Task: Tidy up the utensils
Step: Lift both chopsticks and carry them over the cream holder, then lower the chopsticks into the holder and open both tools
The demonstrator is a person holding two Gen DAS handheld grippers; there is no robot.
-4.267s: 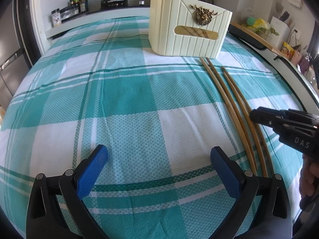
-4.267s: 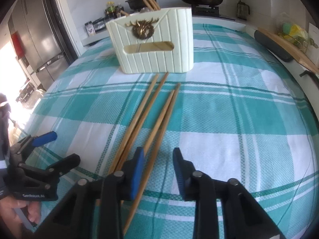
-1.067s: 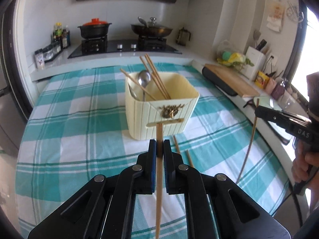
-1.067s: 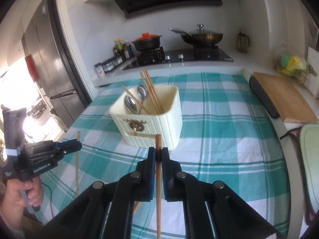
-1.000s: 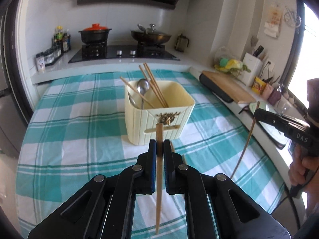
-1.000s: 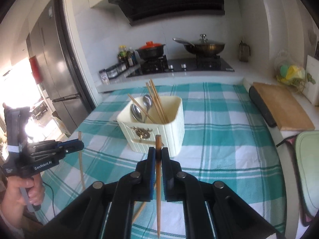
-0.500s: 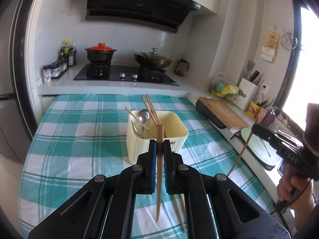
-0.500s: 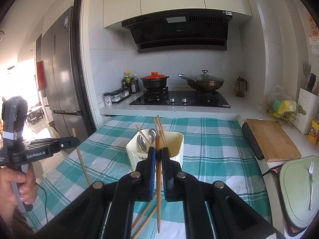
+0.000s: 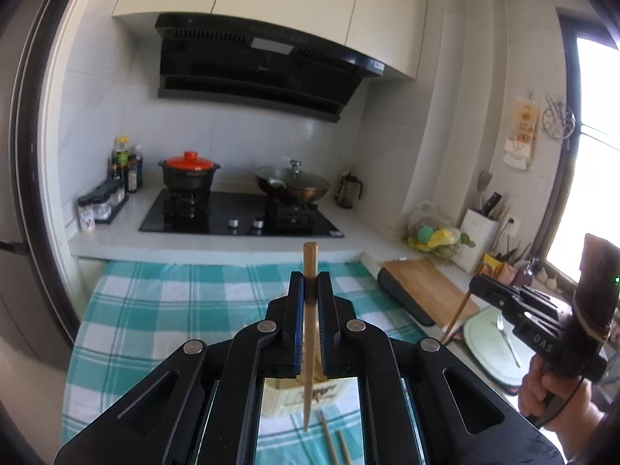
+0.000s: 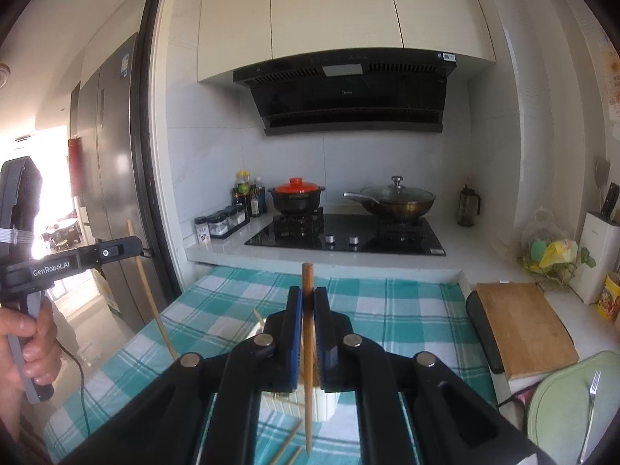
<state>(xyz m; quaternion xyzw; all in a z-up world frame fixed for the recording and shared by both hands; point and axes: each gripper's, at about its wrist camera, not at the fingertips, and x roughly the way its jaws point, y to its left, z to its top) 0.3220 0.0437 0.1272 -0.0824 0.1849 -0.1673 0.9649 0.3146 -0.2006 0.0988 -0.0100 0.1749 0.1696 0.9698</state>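
My left gripper [image 9: 309,283] is shut on a wooden chopstick [image 9: 309,333] that hangs upright, high above the table. My right gripper [image 10: 307,298] is shut on another wooden chopstick [image 10: 308,364], also upright. The cream utensil holder [image 9: 310,399] stands below on the checked cloth, mostly hidden behind the fingers; it also shows in the right wrist view [image 10: 325,403]. Two more chopsticks [image 9: 335,441] lie on the cloth in front of it. Each gripper appears in the other's view: the right one [image 9: 474,285], the left one [image 10: 135,246].
The teal checked tablecloth [image 9: 162,298] covers the table. Behind it is a stove with a red-lidded pot [image 9: 190,172] and a wok [image 9: 292,186]. A cutting board [image 10: 519,329] and a green tray with a fork [image 10: 573,407] lie at the right.
Both grippers have risen higher with their chopsticks and tilted up, so the holder has dropped behind the fingers and the kitchen wall fills the views.
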